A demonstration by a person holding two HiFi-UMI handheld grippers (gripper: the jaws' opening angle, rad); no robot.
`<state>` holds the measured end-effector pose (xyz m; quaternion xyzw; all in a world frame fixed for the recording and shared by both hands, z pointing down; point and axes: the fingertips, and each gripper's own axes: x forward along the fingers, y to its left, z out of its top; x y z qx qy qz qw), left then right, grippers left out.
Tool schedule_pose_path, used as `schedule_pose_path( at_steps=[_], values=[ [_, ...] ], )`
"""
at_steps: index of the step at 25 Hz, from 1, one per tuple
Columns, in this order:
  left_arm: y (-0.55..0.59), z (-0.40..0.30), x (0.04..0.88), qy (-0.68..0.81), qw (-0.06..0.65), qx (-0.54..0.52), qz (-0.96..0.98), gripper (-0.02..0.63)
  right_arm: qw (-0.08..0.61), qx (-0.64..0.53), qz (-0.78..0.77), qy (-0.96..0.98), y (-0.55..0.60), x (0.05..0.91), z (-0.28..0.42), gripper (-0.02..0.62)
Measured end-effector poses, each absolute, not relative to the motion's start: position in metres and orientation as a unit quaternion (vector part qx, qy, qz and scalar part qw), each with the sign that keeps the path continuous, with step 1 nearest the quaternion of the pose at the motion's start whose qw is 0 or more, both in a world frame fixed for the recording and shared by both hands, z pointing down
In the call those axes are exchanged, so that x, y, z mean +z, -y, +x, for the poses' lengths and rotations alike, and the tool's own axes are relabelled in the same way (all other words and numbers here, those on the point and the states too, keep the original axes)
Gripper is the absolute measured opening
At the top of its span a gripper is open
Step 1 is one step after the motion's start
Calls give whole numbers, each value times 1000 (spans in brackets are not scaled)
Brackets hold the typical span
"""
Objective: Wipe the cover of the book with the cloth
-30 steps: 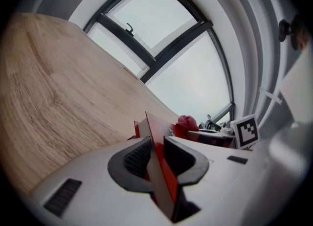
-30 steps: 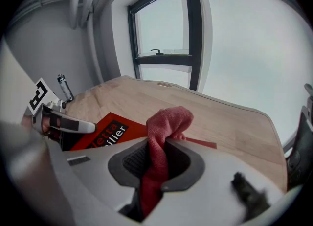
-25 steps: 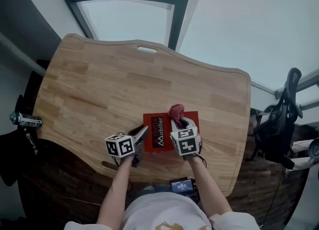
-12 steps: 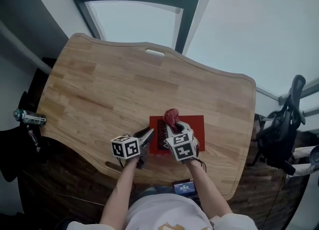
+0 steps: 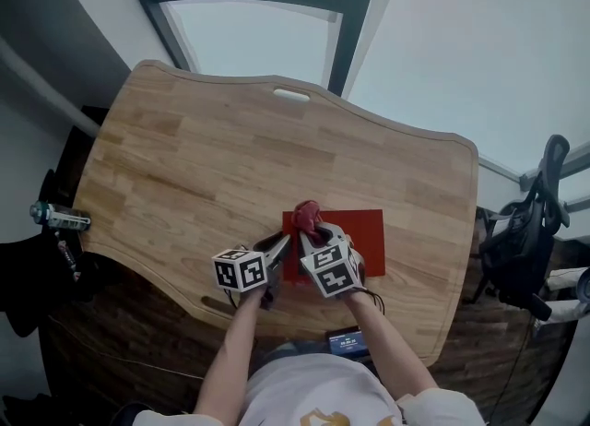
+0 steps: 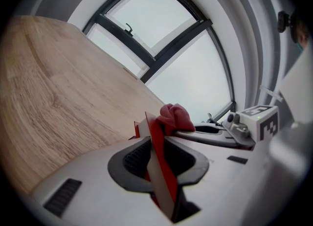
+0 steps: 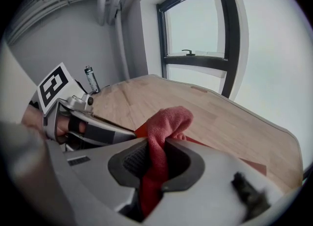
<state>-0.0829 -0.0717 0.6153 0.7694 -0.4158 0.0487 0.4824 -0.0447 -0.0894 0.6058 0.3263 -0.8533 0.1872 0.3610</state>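
A red book (image 5: 355,242) lies near the front edge of the wooden table (image 5: 203,166). My left gripper (image 5: 282,245) is shut on the book's left edge. In the left gripper view the thin red cover (image 6: 161,164) stands clamped between the jaws. My right gripper (image 5: 312,229) is shut on a bunched red cloth (image 5: 307,214) and presses it on the book's left part, right beside the left gripper's tips. In the right gripper view the cloth (image 7: 166,122) fills the jaws, with the left gripper (image 7: 83,122) close at the left.
A small bottle (image 5: 57,218) sits off the table's left side. An office chair (image 5: 525,240) stands at the right. A slot (image 5: 291,95) is cut near the table's far edge. A small screen (image 5: 350,341) hangs below the front edge.
My right gripper has slid the cloth leftward across the cover, from the middle to the left edge, and now hides the printed title. The left gripper has kept its hold.
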Motion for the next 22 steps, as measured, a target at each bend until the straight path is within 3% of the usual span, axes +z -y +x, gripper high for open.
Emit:
schedule_pose_path(
  at_steps=[22],
  values=[
    [71,-84,615,420,475,62,771,89,357,200,292,865,56,603,-51,69]
  ],
)
